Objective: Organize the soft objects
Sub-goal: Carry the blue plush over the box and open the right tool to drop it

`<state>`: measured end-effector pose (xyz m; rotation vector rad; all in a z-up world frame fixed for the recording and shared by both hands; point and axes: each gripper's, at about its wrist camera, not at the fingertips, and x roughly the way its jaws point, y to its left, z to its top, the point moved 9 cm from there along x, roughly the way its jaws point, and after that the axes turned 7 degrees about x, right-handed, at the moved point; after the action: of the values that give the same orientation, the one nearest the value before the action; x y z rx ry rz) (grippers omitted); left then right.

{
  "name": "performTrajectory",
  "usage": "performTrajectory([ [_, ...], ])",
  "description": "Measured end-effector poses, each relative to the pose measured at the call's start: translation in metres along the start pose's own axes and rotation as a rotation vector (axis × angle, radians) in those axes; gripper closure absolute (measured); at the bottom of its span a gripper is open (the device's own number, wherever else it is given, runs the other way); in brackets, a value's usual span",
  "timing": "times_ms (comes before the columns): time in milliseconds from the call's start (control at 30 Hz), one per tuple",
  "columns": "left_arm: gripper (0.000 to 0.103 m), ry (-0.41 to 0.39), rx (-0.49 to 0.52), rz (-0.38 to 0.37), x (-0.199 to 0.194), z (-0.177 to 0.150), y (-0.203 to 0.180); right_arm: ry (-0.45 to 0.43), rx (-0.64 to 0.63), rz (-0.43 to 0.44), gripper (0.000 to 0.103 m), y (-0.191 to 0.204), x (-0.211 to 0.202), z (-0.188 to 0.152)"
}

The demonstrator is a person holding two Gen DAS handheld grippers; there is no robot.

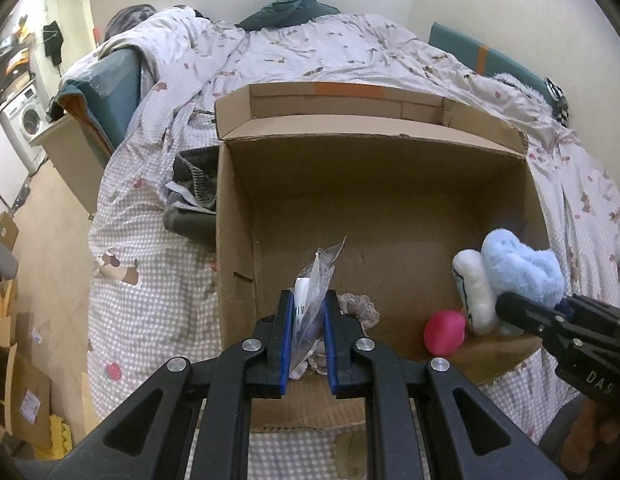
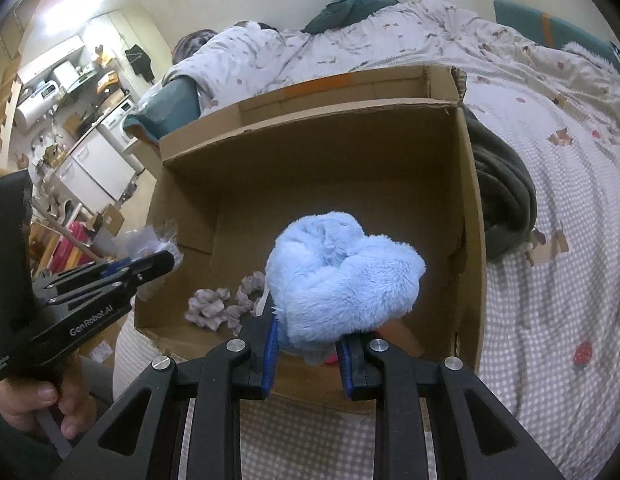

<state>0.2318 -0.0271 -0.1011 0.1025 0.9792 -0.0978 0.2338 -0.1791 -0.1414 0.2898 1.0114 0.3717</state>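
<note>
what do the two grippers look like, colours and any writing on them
Both are matte black, with angular frames with triangular cutouts and silver round screw heads. The left gripper and right gripper have black fingers lined with blue pads. White lettering reads "GenRobot.AI" on the left one's side; "DAS" shows on the right one's. A bare hand grips the left handle.

We are seeing the cardboard box (image 1: 374,216) lying open-topped, its far half standing bare, so a gripper could be passing in from above there. Near its front wall, a grey scrunchie (image 2: 213,308), a pink ball (image 1: 444,332) and a blue plush (image 2: 342,284) are crowding the floor. Dark folded cloth (image 1: 191,208) is pressing against the box's left side.
</note>
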Motion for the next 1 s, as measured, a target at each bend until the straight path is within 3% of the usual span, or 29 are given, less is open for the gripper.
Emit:
performTrajectory([
  [1000,0.089,0.066,0.023,-0.002,0.014,-0.011,-0.009,0.033,0.002,-0.014,0.075,0.000,0.010,-0.004],
])
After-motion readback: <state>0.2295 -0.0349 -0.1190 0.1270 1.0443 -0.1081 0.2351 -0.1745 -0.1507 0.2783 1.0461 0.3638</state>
